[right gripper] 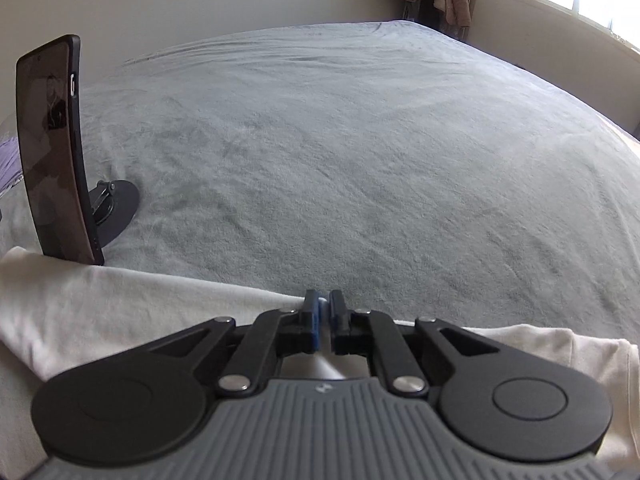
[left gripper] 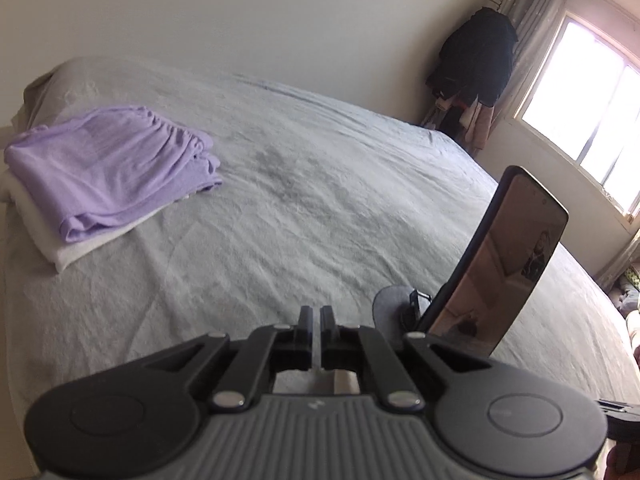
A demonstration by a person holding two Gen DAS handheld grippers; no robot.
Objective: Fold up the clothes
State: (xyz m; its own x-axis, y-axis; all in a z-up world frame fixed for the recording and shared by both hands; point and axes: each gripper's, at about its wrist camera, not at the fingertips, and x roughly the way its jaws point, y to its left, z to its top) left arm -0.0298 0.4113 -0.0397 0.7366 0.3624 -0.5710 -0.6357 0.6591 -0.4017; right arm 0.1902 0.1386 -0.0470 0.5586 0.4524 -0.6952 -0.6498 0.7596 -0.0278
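1. Left wrist view only: folded purple garment [left gripper: 108, 168] stacked on a folded white one [left gripper: 76, 248], at the far left of the grey bedspread [left gripper: 320, 208]; dark clothes [left gripper: 474, 64] hung in the far corner beside a bright window [left gripper: 580, 116].
2. Right wrist view only: white garment [right gripper: 132, 308] spread flat across the near edge of the bed, running under the right gripper [right gripper: 324, 304] from left to right.
3. Common to both views: phone [left gripper: 496, 264] propped upright on a round-based stand [right gripper: 116, 208] (seen from opposite sides).
4. Cut off or unclear: purple stack reduced to a sliver at the left edge of the right wrist view, behind the phone; near part of the white garment hidden beneath the gripper body; phone screen dark, reflection indistinct; a blurred fragment at the lower right corner of the left wrist view, not identifiable.
5. Left gripper [left gripper: 319, 316]: jaws drawn together with only a thin slit, nothing seen between them; raised over bare bedspread, folded stack well apart to the upper left.
6. Right gripper: jaws nearly together, pinched on the far edge of the white garment, a small bump of pale cloth showing between the blue pads [right gripper: 317, 322] (tips right at the hem, bare bedspread beyond).
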